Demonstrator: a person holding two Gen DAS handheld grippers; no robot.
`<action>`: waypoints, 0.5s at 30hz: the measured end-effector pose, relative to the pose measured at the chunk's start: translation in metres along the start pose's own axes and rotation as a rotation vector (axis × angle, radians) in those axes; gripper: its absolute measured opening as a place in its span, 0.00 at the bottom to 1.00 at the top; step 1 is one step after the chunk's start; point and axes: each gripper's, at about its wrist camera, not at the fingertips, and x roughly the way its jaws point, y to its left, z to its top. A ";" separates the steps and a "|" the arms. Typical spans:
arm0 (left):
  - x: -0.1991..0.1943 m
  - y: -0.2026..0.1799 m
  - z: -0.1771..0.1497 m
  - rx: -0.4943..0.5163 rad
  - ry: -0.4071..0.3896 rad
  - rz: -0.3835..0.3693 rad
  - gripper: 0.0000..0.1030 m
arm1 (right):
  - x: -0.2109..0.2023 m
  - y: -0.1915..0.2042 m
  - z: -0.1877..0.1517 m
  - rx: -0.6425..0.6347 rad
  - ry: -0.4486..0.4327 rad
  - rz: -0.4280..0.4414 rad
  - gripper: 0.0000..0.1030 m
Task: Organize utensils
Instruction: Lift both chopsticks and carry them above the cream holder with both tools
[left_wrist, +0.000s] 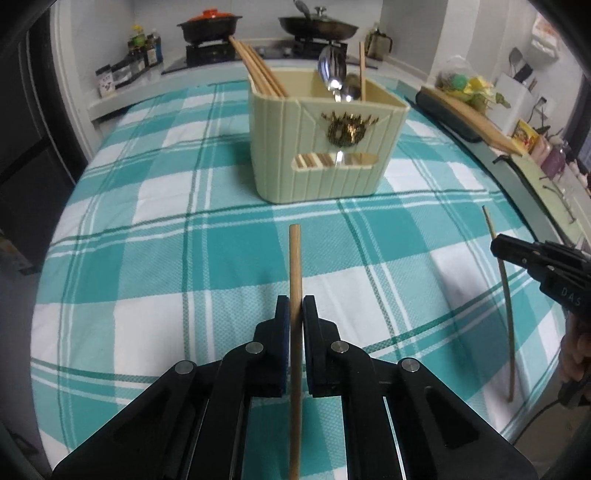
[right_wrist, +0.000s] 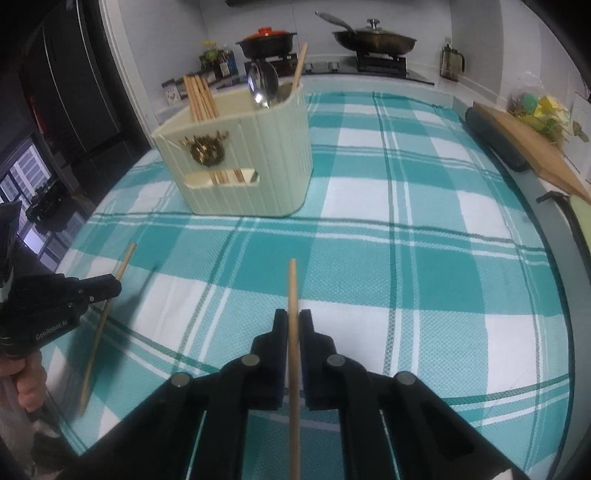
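Both tongs clamped, one chopstick each: left tongs (left_wrist: 294, 306) on the left chopstick (left_wrist: 294, 266), right tongs (right_wrist: 293, 321) on the right chopstick (right_wrist: 292, 288). Sticks pointing fwd, long axes roughly at the holder (left_wrist: 325, 155), dead ahead of left, ahead-left of right, so left prob nearer. Holder already w/ chopstick bundle (left_wrist: 258, 70) + spoons (left_wrist: 334, 75). Checked worktop (left_wrist: 147, 258) bare between, nothing blocking.

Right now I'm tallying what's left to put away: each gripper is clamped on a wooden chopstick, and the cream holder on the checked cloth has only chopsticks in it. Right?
Not quite. The cream holder also has metal spoons in it, plain in both wrist views. The rest holds: the left gripper and right gripper each clamp a chopstick.
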 end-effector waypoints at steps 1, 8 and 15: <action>-0.012 0.000 0.001 -0.001 -0.025 -0.006 0.05 | -0.010 0.002 0.001 0.001 -0.027 0.012 0.06; -0.094 0.002 -0.005 -0.026 -0.200 -0.060 0.05 | -0.080 0.019 -0.001 -0.018 -0.200 0.076 0.06; -0.124 0.005 -0.009 -0.053 -0.277 -0.087 0.05 | -0.120 0.037 -0.012 -0.058 -0.327 0.076 0.06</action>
